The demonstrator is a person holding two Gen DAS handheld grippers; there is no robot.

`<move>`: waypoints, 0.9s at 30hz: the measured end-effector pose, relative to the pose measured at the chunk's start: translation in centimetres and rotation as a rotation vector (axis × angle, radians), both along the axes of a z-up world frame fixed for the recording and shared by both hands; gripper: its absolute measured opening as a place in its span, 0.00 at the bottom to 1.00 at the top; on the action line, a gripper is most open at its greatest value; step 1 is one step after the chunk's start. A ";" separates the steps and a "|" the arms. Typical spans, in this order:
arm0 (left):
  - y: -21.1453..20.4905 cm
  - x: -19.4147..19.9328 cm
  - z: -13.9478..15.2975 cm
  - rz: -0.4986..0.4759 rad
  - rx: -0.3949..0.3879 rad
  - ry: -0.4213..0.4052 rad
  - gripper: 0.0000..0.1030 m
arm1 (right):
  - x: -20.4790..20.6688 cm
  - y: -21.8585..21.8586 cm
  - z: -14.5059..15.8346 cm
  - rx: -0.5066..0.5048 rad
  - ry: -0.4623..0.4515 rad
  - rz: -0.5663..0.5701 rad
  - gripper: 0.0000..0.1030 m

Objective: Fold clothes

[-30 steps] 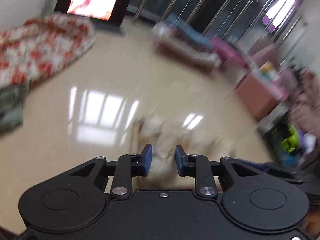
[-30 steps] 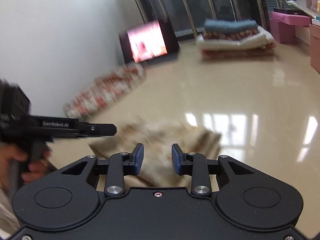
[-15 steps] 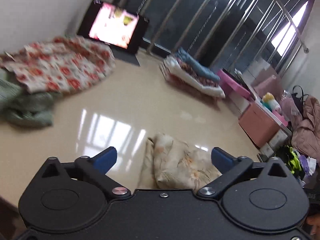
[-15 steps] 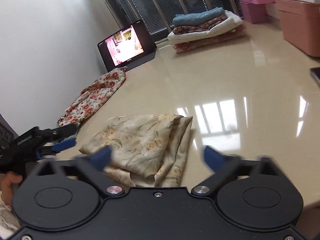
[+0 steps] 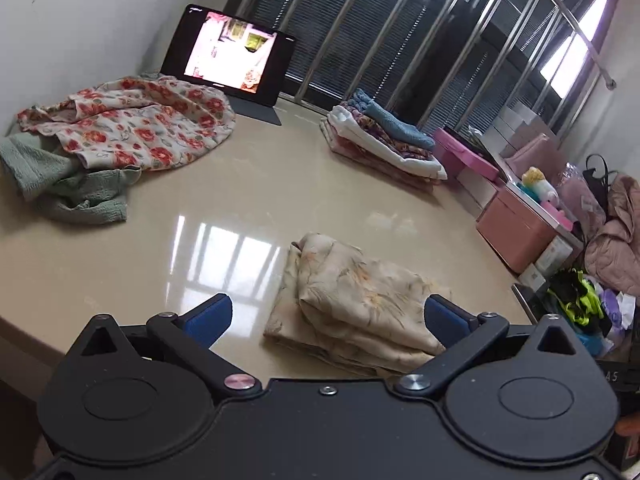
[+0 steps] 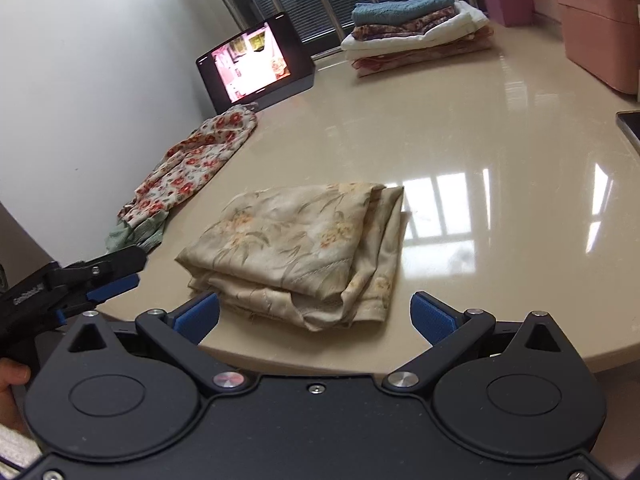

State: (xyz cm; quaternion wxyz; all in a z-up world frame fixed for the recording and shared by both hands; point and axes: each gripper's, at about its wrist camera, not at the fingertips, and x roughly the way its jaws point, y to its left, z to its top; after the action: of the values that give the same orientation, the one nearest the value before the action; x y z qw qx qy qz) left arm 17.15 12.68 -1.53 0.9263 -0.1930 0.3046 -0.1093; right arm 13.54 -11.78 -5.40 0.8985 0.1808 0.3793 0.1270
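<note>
We have the folded beige garment [image 6: 304,252] lying on the desk [image 6: 480,152] close to its near edge, directly ahead of the right gripper [image 6: 314,314] and a little right of centre ahead of the left gripper [image 5: 326,318]. Both grippers stand with their blue pads spread wide apart and nothing between them; over the last second both have been opening, and the cloth now lies free of either one

In the right wrist view the bundle's long axis runs roughly across us, from a layered corner at the near left to the doubled edges at the far right, and the thick stacked hems face us. From that view we see the left gripper [image 6: 116,276] off to the left of the bundle, beside its left corner and clear of it. We judge the right gripper the better placed, since the garment sits squarely before it, while the left one meets it from the side

The stack of folded clothes [image 6: 416,32] stands far across the desk, beyond the bundle and to the right, so carrying it there would mean a long reach forward. The unfolded red-flowered garment [image 5: 132,124] and the green garment [image 5: 68,188] lie to the left, near the tablet [image 5: 228,56], well apart from the bundle, nearer the left gripper
</note>
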 end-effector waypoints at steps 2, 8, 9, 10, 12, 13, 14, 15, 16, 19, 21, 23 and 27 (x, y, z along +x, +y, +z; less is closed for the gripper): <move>0.3 0.4 -0.1 0.005 -0.012 0.001 1.00 | 0.0 -0.2 -0.1 -0.003 0.005 -0.030 1.00; 0.8 3.1 -0.7 -0.001 0.014 0.068 1.00 | 0.9 -1.5 -1.0 0.058 0.052 -0.106 1.00; 0.7 3.8 -0.7 -0.006 0.026 0.077 1.00 | 1.2 -1.7 -1.1 0.066 0.053 -0.117 1.00; 0.6 4.4 -0.8 -0.010 0.035 0.080 1.00 | 1.6 -1.8 -1.2 0.077 0.053 -0.128 1.00; 0.4 5.9 -0.7 -0.021 0.051 0.087 1.00 | 2.6 -1.9 -1.5 0.106 0.059 -0.144 1.00; 0.3 6.6 -0.7 -0.027 0.058 0.091 1.00 | 3.2 -2.0 -1.6 0.120 0.062 -0.151 1.00; 0.2 7.4 -0.8 -0.031 0.069 0.102 1.00 | 3.8 -2.0 -1.7 0.133 0.066 -0.156 1.00; 0.0 8.2 -0.9 -0.033 0.081 0.118 0.99 | 4.4 -2.0 -1.9 0.139 0.073 -0.159 0.99; -0.1 9.0 -1.1 -0.036 0.092 0.141 0.97 | 4.9 -1.9 -2.1 0.139 0.084 -0.162 0.98; -0.2 10.8 -2.3 -0.066 0.089 0.210 0.77 | 5.9 -1.6 -2.4 0.117 0.096 -0.165 0.93; -0.4 11.3 -2.8 -0.094 0.089 0.215 0.73 | 6.3 -1.1 -2.3 0.073 0.097 -0.152 0.87; -0.9 11.5 -2.8 -0.122 0.128 0.208 0.71 | 6.5 -0.6 -2.3 0.049 0.096 -0.130 0.72; -2.9 10.9 -2.9 -0.186 0.259 0.183 0.70 | 6.9 0.5 -2.4 0.025 0.096 -0.098 0.43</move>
State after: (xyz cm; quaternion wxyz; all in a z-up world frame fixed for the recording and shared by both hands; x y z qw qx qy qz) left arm 28.07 9.73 -4.42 0.8978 -0.0520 0.4155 -0.1361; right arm 20.42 -11.25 -7.80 0.8821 0.2164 0.4109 0.0789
